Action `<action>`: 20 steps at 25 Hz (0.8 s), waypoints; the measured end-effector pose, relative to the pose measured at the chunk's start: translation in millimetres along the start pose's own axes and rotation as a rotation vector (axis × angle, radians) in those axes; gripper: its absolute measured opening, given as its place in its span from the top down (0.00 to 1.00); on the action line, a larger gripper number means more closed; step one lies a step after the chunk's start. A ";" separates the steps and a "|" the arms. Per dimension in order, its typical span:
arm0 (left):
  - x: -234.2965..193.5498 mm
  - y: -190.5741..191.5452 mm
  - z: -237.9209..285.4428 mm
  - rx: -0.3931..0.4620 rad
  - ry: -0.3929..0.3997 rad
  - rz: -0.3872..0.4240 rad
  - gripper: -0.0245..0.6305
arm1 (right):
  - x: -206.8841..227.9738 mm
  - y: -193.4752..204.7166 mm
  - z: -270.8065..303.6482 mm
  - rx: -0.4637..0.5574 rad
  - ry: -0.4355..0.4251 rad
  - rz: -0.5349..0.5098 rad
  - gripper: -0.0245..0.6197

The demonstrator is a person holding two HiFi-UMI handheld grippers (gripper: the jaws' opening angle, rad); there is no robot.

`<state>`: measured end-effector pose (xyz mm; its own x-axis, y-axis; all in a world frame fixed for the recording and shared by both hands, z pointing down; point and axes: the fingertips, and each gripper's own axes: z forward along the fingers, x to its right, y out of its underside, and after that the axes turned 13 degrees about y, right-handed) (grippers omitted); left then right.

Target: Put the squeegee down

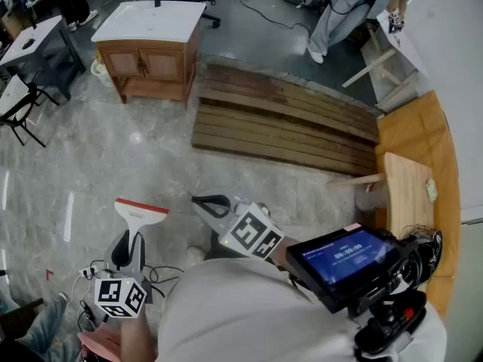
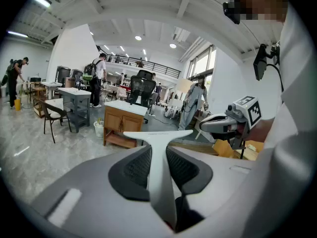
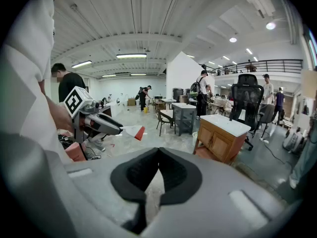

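The squeegee [image 1: 139, 213] has a white handle and a red-edged blade, and it is held above the grey floor at the lower left of the head view. My left gripper [image 1: 133, 241] is shut on its handle, with the blade pointing away from me. In the left gripper view the white T-shaped squeegee [image 2: 159, 142] stands upright between the dark pads. My right gripper [image 1: 212, 203] hovers just to the right of it, shut with nothing in it; its jaw tips [image 3: 157, 151] meet. From the right gripper view the left gripper [image 3: 97, 122] and the squeegee's red tip [image 3: 134, 131] show at the left.
A wooden cabinet with a white top [image 1: 152, 45] stands ahead on the left. A slatted wooden platform [image 1: 284, 119] lies in the middle and a wooden table [image 1: 408, 195] at the right. Cables [image 1: 162, 274] lie by my feet. A folding chair [image 1: 16, 104] and a person [image 1: 343, 10] are further off.
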<state>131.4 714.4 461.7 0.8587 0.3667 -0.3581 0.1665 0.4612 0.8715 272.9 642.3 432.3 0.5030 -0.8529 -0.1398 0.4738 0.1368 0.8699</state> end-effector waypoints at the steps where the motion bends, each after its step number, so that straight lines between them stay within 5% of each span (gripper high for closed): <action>1: -3.6 -1.3 -1.5 -0.001 -0.005 0.005 0.81 | -1.9 -1.8 2.4 0.006 0.001 -0.004 0.96; 12: -64.3 -55.6 62.3 -0.019 -0.050 0.004 0.81 | 74.2 -39.3 80.8 0.062 0.008 -0.061 0.92; 20: -112.8 -142.1 152.7 -0.014 -0.098 0.035 0.81 | 172.4 -67.3 152.1 0.094 -0.061 -0.054 0.89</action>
<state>84.9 484.2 429.4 0.9073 0.3023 -0.2923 0.1292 0.4611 0.8779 217.8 409.5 421.6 0.4320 -0.8873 -0.1615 0.4278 0.0439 0.9028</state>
